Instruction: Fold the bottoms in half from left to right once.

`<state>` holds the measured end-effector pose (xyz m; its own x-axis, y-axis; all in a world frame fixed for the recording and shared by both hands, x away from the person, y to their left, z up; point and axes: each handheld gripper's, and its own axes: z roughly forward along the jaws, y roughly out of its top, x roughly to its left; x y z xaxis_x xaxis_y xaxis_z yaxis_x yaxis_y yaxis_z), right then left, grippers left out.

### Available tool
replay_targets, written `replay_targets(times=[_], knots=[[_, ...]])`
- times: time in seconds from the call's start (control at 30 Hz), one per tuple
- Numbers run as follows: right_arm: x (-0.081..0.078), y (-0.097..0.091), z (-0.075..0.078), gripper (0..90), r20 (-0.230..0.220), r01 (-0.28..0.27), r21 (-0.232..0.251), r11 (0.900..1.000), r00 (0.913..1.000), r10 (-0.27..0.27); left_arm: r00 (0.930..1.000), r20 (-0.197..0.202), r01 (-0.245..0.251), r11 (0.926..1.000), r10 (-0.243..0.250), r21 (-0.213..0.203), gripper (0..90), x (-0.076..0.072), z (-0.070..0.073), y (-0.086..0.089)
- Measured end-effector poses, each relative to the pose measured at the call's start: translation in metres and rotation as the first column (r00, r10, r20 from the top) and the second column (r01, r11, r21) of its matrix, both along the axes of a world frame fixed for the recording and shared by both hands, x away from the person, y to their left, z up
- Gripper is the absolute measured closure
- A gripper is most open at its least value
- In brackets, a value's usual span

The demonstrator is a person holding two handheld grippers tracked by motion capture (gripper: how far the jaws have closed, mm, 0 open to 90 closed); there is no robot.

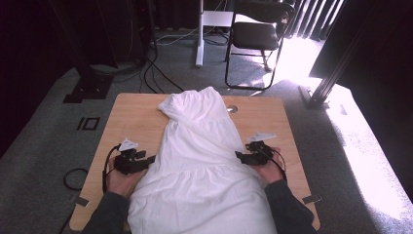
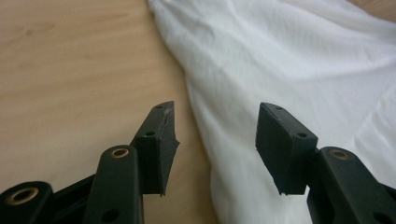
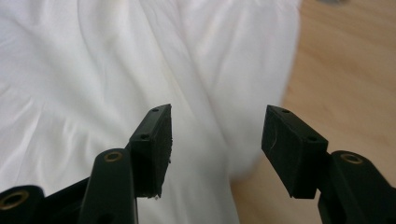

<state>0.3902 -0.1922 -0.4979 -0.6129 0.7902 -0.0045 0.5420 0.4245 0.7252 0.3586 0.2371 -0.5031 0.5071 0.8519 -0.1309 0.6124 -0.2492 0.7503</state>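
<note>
Lying between hand-held grippers, white dress

Dress lies lengthwise down the middle of the table, top end far from me, skirt end hanging off near edge. My left gripper is at its left edge, right gripper at its right edge, approx. opposite each other. Chair on floor behind table.
</note>
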Motion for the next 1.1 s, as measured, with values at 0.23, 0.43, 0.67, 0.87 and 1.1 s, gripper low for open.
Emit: replay_targets(times=[0.23,0.43,0.67,0.87,1.1], knots=[[0.052,0.069,-0.009,44.1,-0.02,-0.102,-0.031,0.9943,0.9947,0.101,0.9993,-0.036,0.014,0.9984,-0.012,0.055,46.3,0.04,-0.014,-0.027],[0.082,0.089,-0.023,84.1,-0.087,-0.079,-0.103,0.9915,0.9938,0.07,0.9937,-0.109,0.039,0.9938,-0.028,0.104,55.1,0.047,-0.03,-0.035],[0.084,0.034,0.025,89.5,0.03,0.103,0.047,0.9936,0.9941,-0.104,0.9882,-0.147,0.051,0.997,-0.042,0.057,87.8,0.046,-0.03,-0.028],[0.093,0.008,-0.01,78.9,-0.062,0.187,0.042,0.9814,0.9809,-0.184,0.9905,-0.134,0.036,0.9986,-0.031,0.037,61.2,0.048,-0.028,-0.03],[0.095,0.004,-0.039,61.5,-0.109,0.24,0.033,0.9703,0.9658,-0.235,0.9974,-0.072,-0.003,0.9997,0.004,0.026,43.4,0.062,-0.013,-0.032]])
